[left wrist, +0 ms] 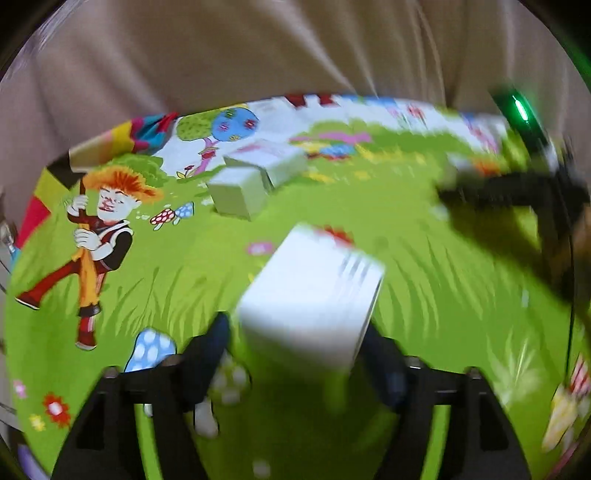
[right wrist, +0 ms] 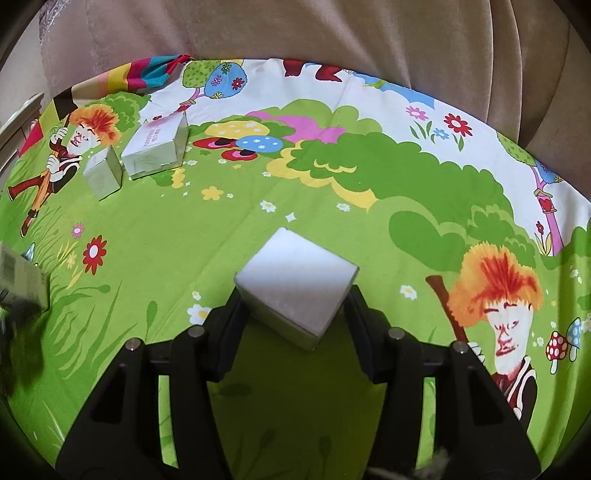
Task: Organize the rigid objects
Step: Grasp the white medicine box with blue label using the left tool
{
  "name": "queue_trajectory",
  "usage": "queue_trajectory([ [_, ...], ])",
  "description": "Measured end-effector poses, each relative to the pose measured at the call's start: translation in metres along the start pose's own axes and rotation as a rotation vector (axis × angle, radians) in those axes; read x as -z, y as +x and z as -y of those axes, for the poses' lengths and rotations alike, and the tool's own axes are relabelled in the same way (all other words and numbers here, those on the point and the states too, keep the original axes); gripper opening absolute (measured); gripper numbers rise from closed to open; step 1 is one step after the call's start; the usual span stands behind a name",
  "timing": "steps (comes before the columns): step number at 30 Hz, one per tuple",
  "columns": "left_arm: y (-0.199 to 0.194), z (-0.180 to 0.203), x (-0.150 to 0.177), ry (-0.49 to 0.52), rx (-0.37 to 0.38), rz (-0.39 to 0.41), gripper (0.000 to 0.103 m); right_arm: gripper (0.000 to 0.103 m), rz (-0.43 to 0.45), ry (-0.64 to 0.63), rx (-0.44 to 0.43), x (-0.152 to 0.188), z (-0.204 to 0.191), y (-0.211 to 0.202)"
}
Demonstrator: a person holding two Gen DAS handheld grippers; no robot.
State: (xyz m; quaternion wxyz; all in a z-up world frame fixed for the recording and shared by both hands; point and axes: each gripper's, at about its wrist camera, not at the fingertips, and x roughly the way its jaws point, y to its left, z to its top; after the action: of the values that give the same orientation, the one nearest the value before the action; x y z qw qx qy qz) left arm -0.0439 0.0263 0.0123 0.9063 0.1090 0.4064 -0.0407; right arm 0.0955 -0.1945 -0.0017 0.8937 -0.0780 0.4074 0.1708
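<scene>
My left gripper (left wrist: 299,332) is shut on a white box (left wrist: 312,291) with a barcode on one face, held above the cartoon-print cloth; the view is blurred. My right gripper (right wrist: 293,306) is shut on a white cube box (right wrist: 297,282), held above the cloth. Two more white boxes lie together at the far left: a small one (right wrist: 103,175) and a larger flat one (right wrist: 157,147). They also show in the left wrist view, the small one (left wrist: 238,192) in front of the larger one (left wrist: 273,160). The left gripper's box shows at the right view's left edge (right wrist: 22,277).
The green cartoon-print cloth (right wrist: 258,199) covers the surface. A beige curtain (right wrist: 295,29) hangs behind it. The right gripper appears blurred at the right of the left wrist view (left wrist: 517,188). A folded striped corner of cloth (right wrist: 147,74) lies at the far left.
</scene>
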Motion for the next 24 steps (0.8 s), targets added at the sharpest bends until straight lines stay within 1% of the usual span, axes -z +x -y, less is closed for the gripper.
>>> queue_trajectory([
  [2, -0.016, 0.009, 0.014, 0.064, 0.032, 0.009, 0.078, 0.056, 0.0, 0.001, 0.001, 0.0, 0.001, 0.0],
  [3, -0.027, 0.016, 0.022, 0.105, 0.047, 0.023, 0.078, 0.056, 0.0, 0.004, 0.004, 0.0, 0.001, 0.0],
  [5, -0.042, 0.02, 0.03, 0.144, 0.083, 0.064, 0.078, 0.057, -0.001, 0.008, 0.006, 0.0, 0.003, 0.001],
  [6, -0.053, 0.021, 0.034, 0.155, 0.111, 0.098, 0.081, 0.058, -0.001, 0.013, 0.008, 0.0, 0.003, 0.001],
  [7, -0.059, 0.02, 0.034, 0.154, 0.103, 0.123, 0.085, 0.058, -0.001, 0.017, 0.009, 0.0, 0.004, 0.001],
  [8, -0.058, 0.018, 0.032, 0.147, 0.081, 0.13, 0.09, 0.059, -0.002, 0.021, 0.011, 0.0, 0.005, 0.001],
  [9, -0.055, 0.011, 0.026, 0.117, 0.032, 0.132, 0.09, 0.059, -0.002, 0.024, 0.014, 0.0, 0.005, 0.001],
  [10, -0.052, 0.006, 0.022, 0.088, 0.018, 0.131, 0.09, 0.059, -0.002, 0.025, 0.015, 0.0, 0.005, 0.001],
  [11, -0.046, -0.004, 0.017, 0.032, 0.023, 0.133, 0.09, 0.059, -0.002, 0.025, 0.017, 0.0, 0.004, 0.001],
  [13, -0.033, -0.029, 0.003, -0.125, 0.061, 0.145, 0.09, 0.059, -0.002, 0.026, 0.022, 0.0, 0.004, 0.001],
  [14, -0.029, -0.035, -0.001, -0.168, 0.066, 0.147, 0.09, 0.059, -0.002, 0.026, 0.023, 0.0, 0.004, 0.0],
  [15, -0.02, -0.042, -0.009, -0.231, 0.086, 0.148, 0.09, 0.059, -0.002, 0.027, 0.024, 0.001, 0.004, 0.0],
  [17, -0.009, -0.038, -0.022, -0.274, 0.144, 0.145, 0.09, 0.06, -0.002, 0.031, 0.025, 0.001, 0.004, 0.0],
  [18, -0.008, -0.029, -0.03, -0.266, 0.191, 0.155, 0.09, 0.06, -0.002, 0.032, 0.028, 0.001, 0.004, 0.0],
  [21, -0.019, 0.022, -0.046, -0.133, 0.309, 0.188, 0.09, 0.062, -0.004, 0.039, 0.032, 0.002, 0.005, 0.0],
  [22, -0.02, 0.037, -0.048, -0.093, 0.335, 0.185, 0.09, 0.063, -0.004, 0.043, 0.032, 0.002, 0.006, 0.0],
  [24, -0.022, 0.059, -0.047, -0.055, 0.357, 0.171, 0.09, 0.063, -0.004, 0.048, 0.03, 0.002, 0.007, 0.0],
])
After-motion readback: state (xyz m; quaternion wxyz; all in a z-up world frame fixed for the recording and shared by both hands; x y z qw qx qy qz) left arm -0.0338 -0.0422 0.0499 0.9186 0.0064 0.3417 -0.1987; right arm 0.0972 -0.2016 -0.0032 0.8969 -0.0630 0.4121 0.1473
